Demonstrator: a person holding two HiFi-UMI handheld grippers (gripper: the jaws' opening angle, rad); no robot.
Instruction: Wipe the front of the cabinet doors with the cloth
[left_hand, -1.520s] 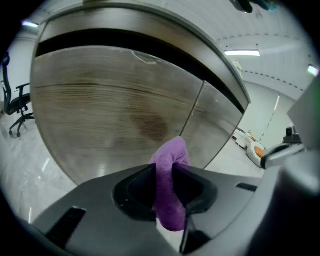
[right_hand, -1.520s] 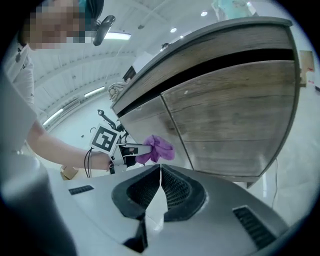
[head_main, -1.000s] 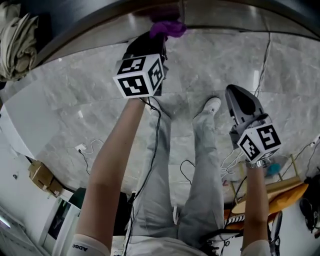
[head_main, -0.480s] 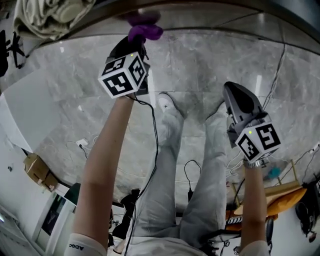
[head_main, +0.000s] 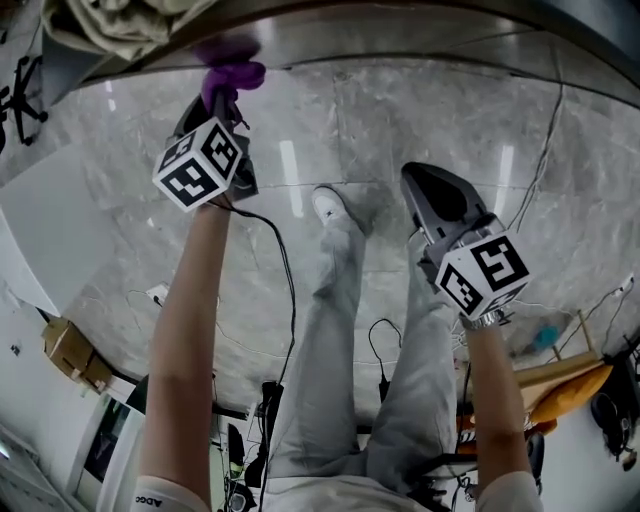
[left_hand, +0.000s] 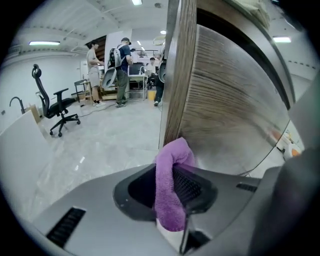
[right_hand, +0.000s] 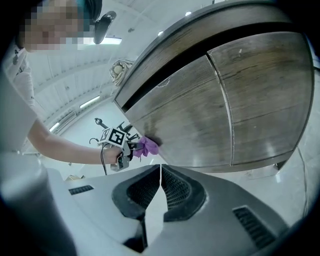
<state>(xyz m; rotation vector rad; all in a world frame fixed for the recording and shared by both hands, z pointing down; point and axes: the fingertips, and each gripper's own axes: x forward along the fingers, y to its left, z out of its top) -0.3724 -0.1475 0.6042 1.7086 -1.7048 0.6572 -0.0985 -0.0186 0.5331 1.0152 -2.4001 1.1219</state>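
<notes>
My left gripper (left_hand: 172, 187) is shut on a purple cloth (left_hand: 170, 185), whose bunched tip presses against the wooden cabinet door (left_hand: 225, 110) near its left edge. In the head view the cloth (head_main: 228, 76) sticks out past the left gripper (head_main: 215, 105) at the upper left, touching the cabinet's lower front. The right gripper view shows the left gripper (right_hand: 131, 146) and cloth (right_hand: 147, 146) at the lower left corner of the brown cabinet doors (right_hand: 200, 115). My right gripper (right_hand: 160, 172) is shut and holds nothing; in the head view it (head_main: 430, 190) hangs at mid right, apart from the cabinet.
The floor is grey marble tile (head_main: 380, 120). A person's legs and white shoe (head_main: 330, 205) stand between the grippers. Cables (head_main: 285, 300) trail over the floor. An office chair (left_hand: 52, 102) and several people (left_hand: 120, 65) stand far off. A folded cloth (head_main: 120, 25) lies on the cabinet top.
My left gripper with the cloth has slid leftward along the cabinet front. The right gripper has drifted a little left and up. The legs have shifted.
</notes>
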